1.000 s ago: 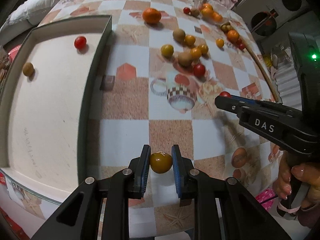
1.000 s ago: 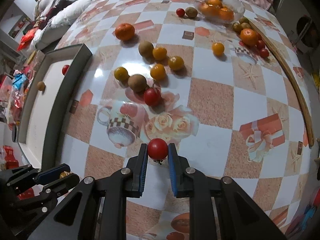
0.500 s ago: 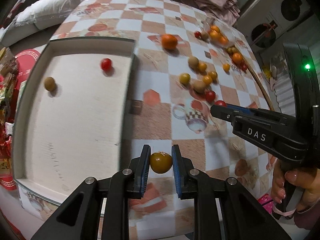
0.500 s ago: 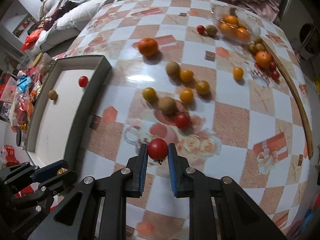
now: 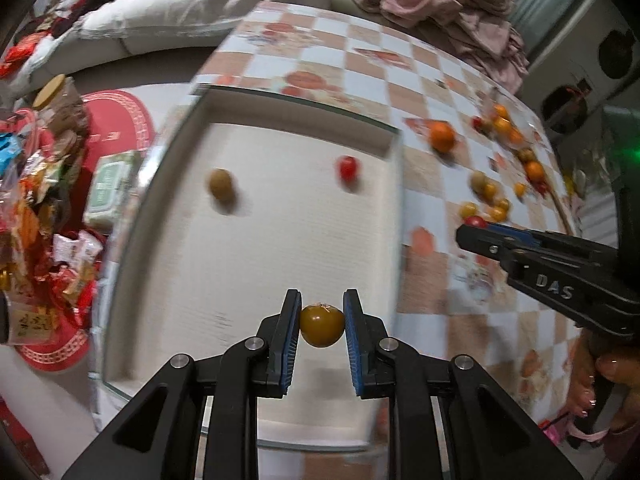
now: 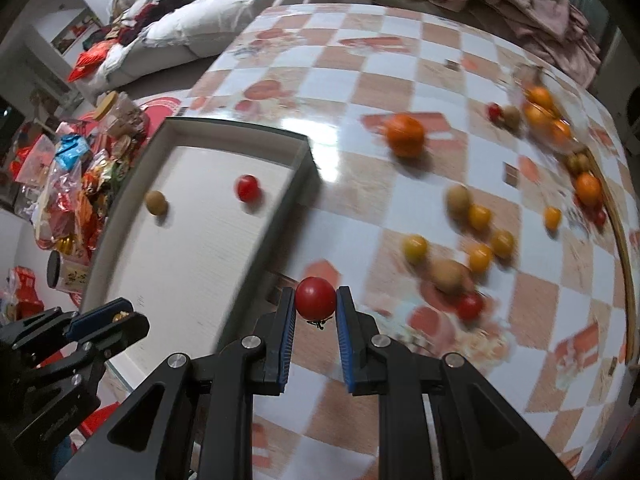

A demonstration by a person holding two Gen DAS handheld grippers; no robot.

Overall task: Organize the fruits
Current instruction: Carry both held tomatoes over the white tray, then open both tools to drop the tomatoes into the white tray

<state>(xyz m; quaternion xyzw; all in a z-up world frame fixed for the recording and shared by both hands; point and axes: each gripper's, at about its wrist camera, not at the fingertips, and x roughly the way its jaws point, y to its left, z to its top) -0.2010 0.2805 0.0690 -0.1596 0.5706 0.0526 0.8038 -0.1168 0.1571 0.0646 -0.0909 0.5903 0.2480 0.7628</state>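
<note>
Left gripper (image 5: 322,326), fingers clamped on a yellow tomato (image 5: 322,325), above the tray (image 5: 248,248). Right gripper (image 6: 316,304), fingers clamped on a red tomato (image 6: 315,298), over the tabletop (image 6: 400,60) just beside the tray's rim. Loose fruit lies beyond.

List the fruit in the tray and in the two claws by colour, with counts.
Red: 2, the tray tomato in the tray and the held tomato in the right claw.
Brown: 1, the brown fruit in the tray.
Amber: 1, the amber fruit in the left claw.
Total: 4.
</note>
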